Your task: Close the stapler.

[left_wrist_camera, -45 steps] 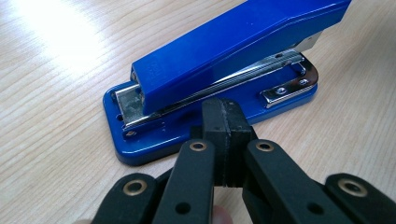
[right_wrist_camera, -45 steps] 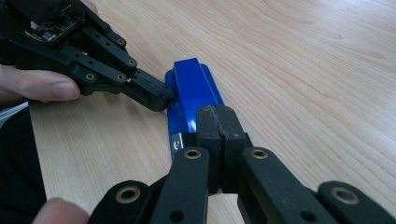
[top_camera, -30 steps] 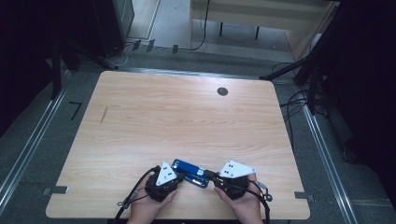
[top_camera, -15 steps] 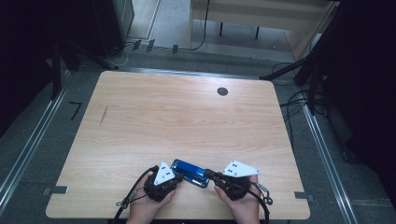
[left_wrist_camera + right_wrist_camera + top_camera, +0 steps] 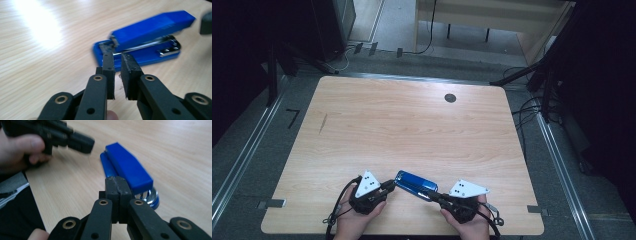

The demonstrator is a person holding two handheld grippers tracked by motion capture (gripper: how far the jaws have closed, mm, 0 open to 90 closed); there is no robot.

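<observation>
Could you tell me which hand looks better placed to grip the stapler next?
Probably the left: its tool, jaws just opened slightly, faces the stapler end. The right tool is shut.

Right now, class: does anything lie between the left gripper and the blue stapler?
Nothing visible does. The left gripper, jaws slightly apart with nothing between them, points at the stapler across bare table.

Wooden table [image 5: 412, 130], round black grommet [image 5: 450, 98] near far edge; cables [image 5: 532, 107] on floor.
</observation>
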